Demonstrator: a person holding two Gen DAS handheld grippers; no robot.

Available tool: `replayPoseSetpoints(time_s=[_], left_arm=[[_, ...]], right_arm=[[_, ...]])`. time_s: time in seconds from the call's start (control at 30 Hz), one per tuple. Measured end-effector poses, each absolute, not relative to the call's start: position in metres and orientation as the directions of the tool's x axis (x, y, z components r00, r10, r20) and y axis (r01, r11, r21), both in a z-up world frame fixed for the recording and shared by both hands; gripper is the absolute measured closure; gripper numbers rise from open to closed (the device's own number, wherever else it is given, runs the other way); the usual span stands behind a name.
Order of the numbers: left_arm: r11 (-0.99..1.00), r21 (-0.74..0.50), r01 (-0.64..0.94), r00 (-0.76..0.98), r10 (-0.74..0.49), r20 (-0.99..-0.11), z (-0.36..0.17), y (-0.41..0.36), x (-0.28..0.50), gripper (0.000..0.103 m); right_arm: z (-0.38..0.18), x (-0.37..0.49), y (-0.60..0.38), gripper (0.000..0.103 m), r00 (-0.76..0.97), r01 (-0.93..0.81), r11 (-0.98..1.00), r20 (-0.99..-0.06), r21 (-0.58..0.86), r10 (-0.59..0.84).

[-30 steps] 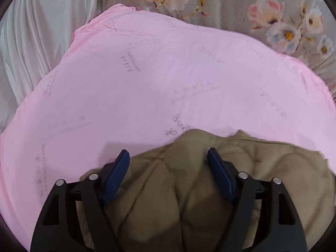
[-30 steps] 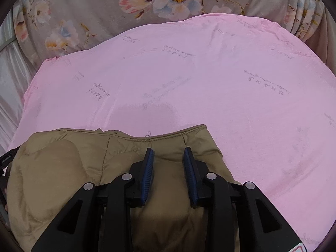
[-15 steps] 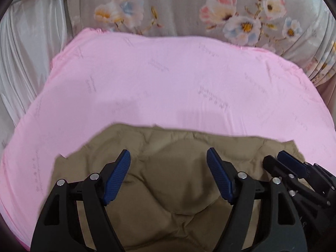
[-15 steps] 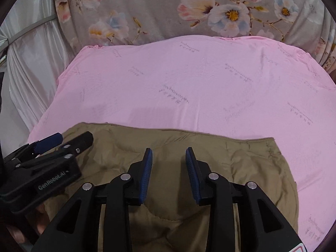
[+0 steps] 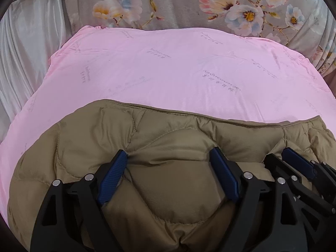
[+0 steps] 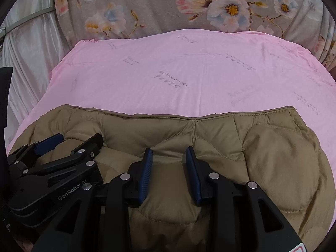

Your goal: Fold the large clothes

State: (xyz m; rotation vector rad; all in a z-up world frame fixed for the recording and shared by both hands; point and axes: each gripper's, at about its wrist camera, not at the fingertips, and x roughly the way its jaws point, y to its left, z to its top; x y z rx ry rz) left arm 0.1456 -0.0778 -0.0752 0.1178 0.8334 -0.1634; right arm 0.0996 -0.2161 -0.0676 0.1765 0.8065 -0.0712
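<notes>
A tan quilted jacket [image 5: 94, 130] lies in a thick fold on the pink sheet [image 5: 168, 73], with its stitched edge facing away from me. My left gripper [image 5: 169, 153] spans a wide bulge of the jacket. Its blue pads touch the padding on both sides while its jaws are opening. Just to its right is my right gripper [image 5: 294, 159]. In the right wrist view, the right gripper [image 6: 168, 149] is shut on a narrower fold of the jacket [image 6: 273, 147]. The left gripper [image 6: 77, 138] shows at the lower left there. The jacket's near part is hidden under both grippers.
The pink sheet [image 6: 168, 67] stretches far beyond the jacket. A grey floral cloth [image 5: 168, 4] hangs along the back. A shiny white cloth [image 5: 25, 52] drapes down the left side. A dark object [image 6: 5, 96] stands at the left edge.
Both grippers have swung sideways over the sheet with the jacket in them and now sit side by side. The jacket's far edge now lies stretched wide across the sheet.
</notes>
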Motion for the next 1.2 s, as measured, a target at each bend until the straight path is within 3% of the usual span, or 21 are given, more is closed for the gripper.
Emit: replayPoseSetpoints(time_s=[0.43,0.6,0.77,1.03,1.2], left_arm=[[0.982,0.048,0.185,0.667,-0.09,-0.74,-0.08,-0.078,0.147,0.023],[0.984,0.039,0.171,0.649,-0.083,-0.756,-0.066,-0.072,0.136,0.024],[0.988,0.058,0.143,0.684,-0.056,-0.727,-0.028,-0.056,0.087,0.023],[0.993,0.052,0.103,0.624,-0.024,-0.781,-0.061,-0.043,0.061,0.021],[0.994,0.076,0.078,0.68,0.003,-0.733,-0.074,-0.044,0.057,0.016]], right_arm=[[-0.072,0.1,-0.215,0.071,0.701,0.134,0.983,-0.713,0.125,-0.005],[-0.045,0.084,-0.214,0.069,0.702,0.125,0.983,-0.712,0.136,0.009],[-0.009,0.039,-0.196,0.058,0.744,0.097,0.988,-0.668,0.117,0.006],[-0.048,0.017,-0.182,0.057,0.711,0.101,0.988,-0.703,0.114,0.009],[-0.064,0.017,-0.18,0.057,0.732,0.096,0.991,-0.681,0.088,-0.011]])
